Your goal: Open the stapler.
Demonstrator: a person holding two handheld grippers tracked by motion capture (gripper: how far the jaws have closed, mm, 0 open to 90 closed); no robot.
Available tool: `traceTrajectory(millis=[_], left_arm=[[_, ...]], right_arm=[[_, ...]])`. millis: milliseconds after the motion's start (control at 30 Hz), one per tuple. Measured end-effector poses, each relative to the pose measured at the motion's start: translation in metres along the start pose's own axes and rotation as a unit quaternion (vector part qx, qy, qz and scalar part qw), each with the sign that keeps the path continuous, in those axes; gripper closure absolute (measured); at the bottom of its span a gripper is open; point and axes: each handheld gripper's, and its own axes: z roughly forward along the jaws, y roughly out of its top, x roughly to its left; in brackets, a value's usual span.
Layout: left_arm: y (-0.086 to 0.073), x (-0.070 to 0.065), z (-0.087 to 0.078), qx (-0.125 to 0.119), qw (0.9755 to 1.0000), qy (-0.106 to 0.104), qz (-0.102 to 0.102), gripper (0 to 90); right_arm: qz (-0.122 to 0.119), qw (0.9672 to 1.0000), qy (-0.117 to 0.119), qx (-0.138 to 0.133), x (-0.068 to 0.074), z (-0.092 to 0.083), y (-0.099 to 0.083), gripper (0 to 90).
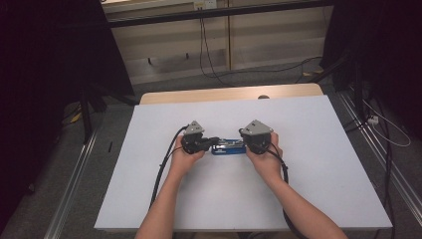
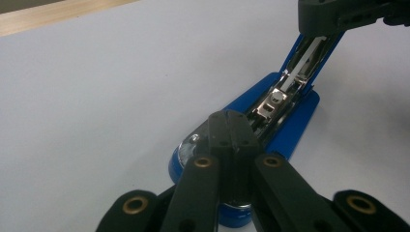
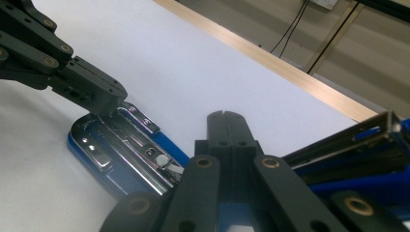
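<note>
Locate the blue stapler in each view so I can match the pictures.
High view: the blue stapler lies at the middle of the white table, between the left gripper and the right gripper.
Left gripper view: lower centre, opened, running up to the right.
Right gripper view: base at lower left, lifted top at far right.
Shared landmark: the wooden table edge.
</note>
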Motion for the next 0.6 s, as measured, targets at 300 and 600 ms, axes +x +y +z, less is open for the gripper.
traceTrajectory(millis=[300,600], left_arm=[[0.000,0.000,0.000,-0.001,1.0000,0.000,-0.001,90.0],[-0.001,0.001,0.000,-0.004,0.9999,-0.004,-0.009,90.0]], right_arm=[[0.006,1.0000,0.006,0.003,0.002,0.004,-0.004,90.0],[0.022,0.9996,-0.008,0.015,-0.012,0.001,-0.014,90.0]])
